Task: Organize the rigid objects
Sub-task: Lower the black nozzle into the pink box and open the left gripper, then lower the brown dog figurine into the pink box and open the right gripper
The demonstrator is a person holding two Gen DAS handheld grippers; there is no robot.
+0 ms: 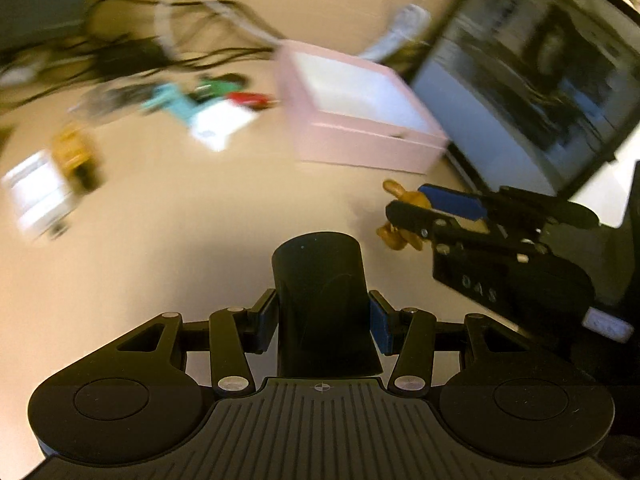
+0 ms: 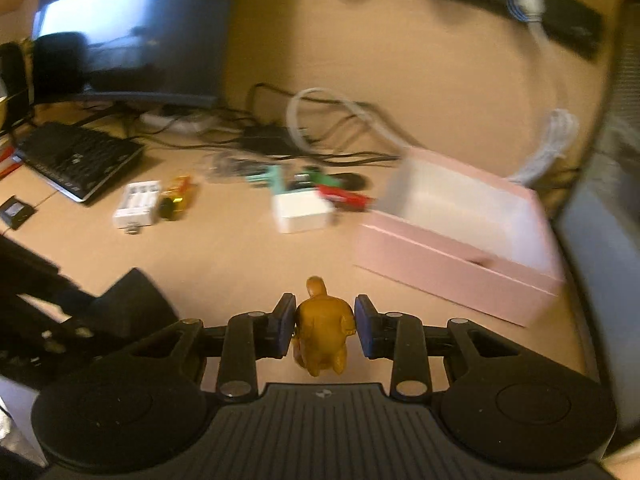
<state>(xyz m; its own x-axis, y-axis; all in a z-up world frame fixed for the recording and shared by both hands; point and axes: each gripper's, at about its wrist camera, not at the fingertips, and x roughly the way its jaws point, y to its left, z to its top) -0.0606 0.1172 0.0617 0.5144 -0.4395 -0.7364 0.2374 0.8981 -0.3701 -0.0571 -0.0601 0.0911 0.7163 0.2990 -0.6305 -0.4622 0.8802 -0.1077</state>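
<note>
My left gripper (image 1: 323, 326) pinches a dark tapered cup-like object (image 1: 323, 300) between its blue pads; its base is hidden behind the gripper body. My right gripper (image 2: 324, 326) is clamped on a small golden-brown figurine (image 2: 323, 330), pads pressing both flanks, held above the desk (image 2: 240, 256). From the left wrist view, letters on the right gripper's body read roughly "OAS"; I cannot confirm them. The open pink box (image 2: 460, 264) sits ahead and right of the figurine, its white interior showing nothing inside. Beyond lie a white charger-like case (image 2: 138, 204), a white block (image 2: 302, 212), and red, green and teal items, too blurred to identify. The monitor (image 1: 540, 80) and keyboard (image 2: 76, 160) show no legible writing.
</note>
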